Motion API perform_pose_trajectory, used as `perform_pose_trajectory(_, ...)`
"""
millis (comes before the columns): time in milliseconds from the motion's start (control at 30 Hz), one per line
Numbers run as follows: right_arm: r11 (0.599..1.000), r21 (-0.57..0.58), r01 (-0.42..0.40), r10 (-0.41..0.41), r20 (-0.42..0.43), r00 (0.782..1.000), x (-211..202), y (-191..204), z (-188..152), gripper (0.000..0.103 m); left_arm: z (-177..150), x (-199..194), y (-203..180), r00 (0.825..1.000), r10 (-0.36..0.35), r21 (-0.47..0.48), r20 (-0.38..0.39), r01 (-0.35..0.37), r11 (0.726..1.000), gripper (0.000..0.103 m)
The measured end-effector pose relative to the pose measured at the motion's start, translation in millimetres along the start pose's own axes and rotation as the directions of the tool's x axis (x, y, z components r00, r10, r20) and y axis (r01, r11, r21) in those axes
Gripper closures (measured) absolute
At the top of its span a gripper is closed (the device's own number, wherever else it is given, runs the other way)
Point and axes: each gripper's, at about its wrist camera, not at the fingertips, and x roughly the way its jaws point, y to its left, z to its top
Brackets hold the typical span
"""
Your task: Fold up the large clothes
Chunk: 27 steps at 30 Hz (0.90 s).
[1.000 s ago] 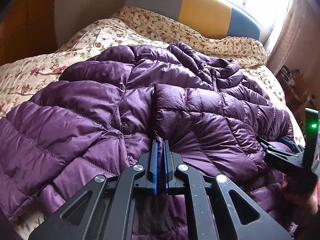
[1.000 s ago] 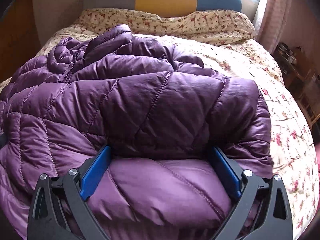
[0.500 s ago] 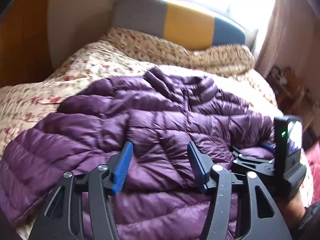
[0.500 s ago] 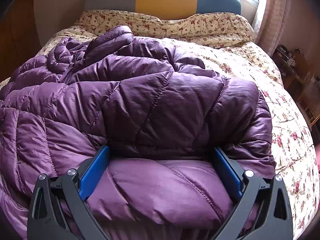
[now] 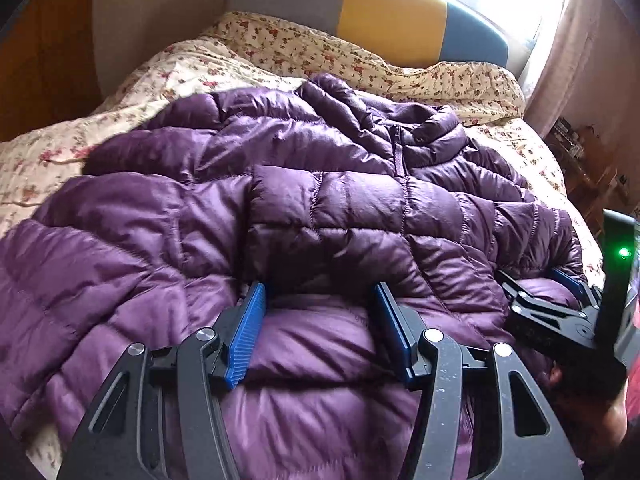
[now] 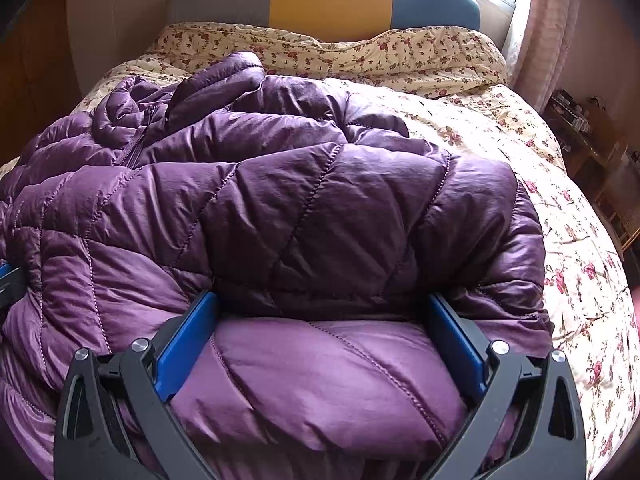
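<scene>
A purple quilted down jacket (image 5: pixel 320 200) lies across the bed, collar and zip toward the headboard. My left gripper (image 5: pixel 320 292) is at its near hem. The jaws stand apart, with a puff of jacket bulging between the blue pads (image 5: pixel 246 336), which do not pinch it. My right gripper (image 6: pixel 320 300) is spread wide over the folded-over part of the jacket (image 6: pixel 300 208), with padded fabric filling the gap between its fingers. In the left wrist view the right gripper (image 5: pixel 536 284) sits just to the right on the same hem, with a hand below it.
The floral quilt (image 6: pixel 520 140) covers the bed around the jacket. A grey, yellow and blue headboard (image 5: pixel 392 28) stands at the far end. A cluttered wooden shelf (image 6: pixel 592 140) and a pink curtain (image 6: pixel 548 20) lie to the right, and a wooden wardrobe (image 5: pixel 40 60) to the left.
My left gripper's jaws, shut a second ago, have opened over the hem, and its view has pulled back a little. The right gripper and the jacket fold under it look the same.
</scene>
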Motion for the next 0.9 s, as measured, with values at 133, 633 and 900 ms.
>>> perform_pose_trajectory(133, 1.000, 0.001, -0.001, 0.001, 0.000, 1.000, -0.2, -0.9, 0.1, 0.002, -9.5, -30.3, 5.1, 0.999, 0.031, 0.004, 0.042, -0.031, 1.000, 0.032)
perform_pose_trajectory(633, 1.000, 0.005, -0.007, 0.007, 0.000, 1.000, -1.0, -3.0, -0.7, 0.002, -115.0, -154.8, 158.8, 0.994, 0.101, -0.389, 0.048, -0.075, 0.918, 0.032)
perform_pose_trajectory(900, 1.000, 0.005, -0.008, 0.008, 0.001, 1.000, -1.4, -3.8, -1.0, 0.002, -224.5, -252.8, 286.4, 0.964, 0.260, -0.766, 0.055, -0.126, 0.630, 0.040)
